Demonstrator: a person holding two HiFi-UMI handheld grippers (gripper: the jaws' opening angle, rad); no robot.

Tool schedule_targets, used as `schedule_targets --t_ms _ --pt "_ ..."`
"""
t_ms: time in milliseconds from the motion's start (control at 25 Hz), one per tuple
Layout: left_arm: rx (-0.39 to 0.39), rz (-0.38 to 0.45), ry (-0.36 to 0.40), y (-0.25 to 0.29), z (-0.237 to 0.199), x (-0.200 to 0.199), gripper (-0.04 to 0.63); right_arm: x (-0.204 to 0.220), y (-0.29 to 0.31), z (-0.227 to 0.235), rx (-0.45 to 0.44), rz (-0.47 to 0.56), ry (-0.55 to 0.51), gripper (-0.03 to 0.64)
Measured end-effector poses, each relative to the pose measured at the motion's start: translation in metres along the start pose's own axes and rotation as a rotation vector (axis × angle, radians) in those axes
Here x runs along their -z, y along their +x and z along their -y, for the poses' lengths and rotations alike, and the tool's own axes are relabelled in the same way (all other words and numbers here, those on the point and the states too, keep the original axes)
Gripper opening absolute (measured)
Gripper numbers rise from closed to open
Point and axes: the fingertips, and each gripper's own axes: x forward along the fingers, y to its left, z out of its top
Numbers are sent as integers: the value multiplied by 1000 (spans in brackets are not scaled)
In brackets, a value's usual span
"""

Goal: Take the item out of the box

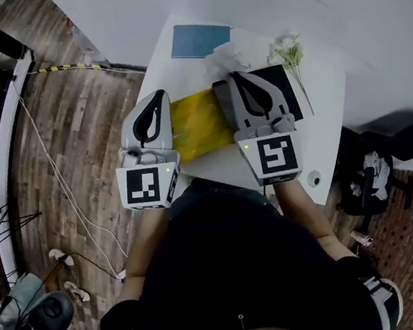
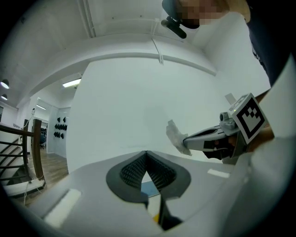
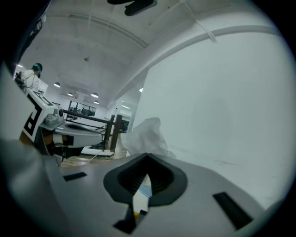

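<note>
The yellow box (image 1: 199, 123) lies on the counter (image 1: 327, 107) between both tools. It sits just right of the left hand-held gripper (image 1: 157, 95), whose jaws are pressed together. The right hand-held gripper (image 1: 237, 76) seems to pinch crumpled white wrapping (image 1: 221, 60).

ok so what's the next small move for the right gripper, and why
Probably swing the right gripper aside and lower it toward bare table: its jaws are shut with a crumpled white wad at their tip, seemingly held off the table.
</note>
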Motion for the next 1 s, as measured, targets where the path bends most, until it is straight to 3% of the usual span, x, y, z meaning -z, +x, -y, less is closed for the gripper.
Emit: schedule_targets --t_ms 520,1000 --pt "-22 118 50 -11 -1 -68 9 -58 -41 33 139 217 149 11" --pt "7 129 61 -29 0 -77 9 -69 -60 25 195 264 197 11"
